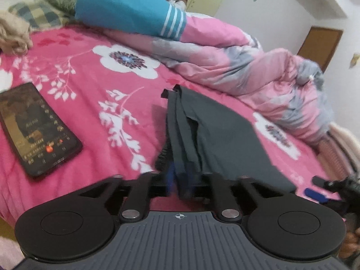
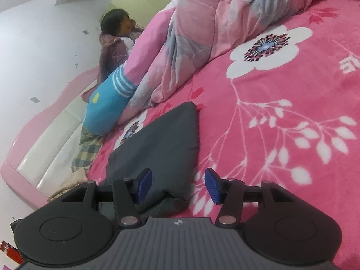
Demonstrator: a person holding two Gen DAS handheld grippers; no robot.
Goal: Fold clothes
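Note:
A dark grey garment (image 1: 216, 135) lies on the pink floral bedspread (image 1: 85, 103). My left gripper (image 1: 180, 180) is shut on a bunched edge of it and holds that edge lifted, with folds hanging between the blue pads. In the right wrist view the same garment (image 2: 164, 144) lies flat in a rough triangle. My right gripper (image 2: 177, 184) is open over its near corner, blue pads (image 2: 212, 185) apart, holding nothing. The right gripper also shows at the right edge of the left wrist view (image 1: 319, 189).
A black phone (image 1: 38, 128) with a lit screen lies on the bedspread at the left. A rumpled pink and grey quilt (image 1: 258, 67) and a blue pillow (image 1: 126, 11) lie at the far side. A child (image 2: 117, 36) sits by the headboard (image 2: 51, 135).

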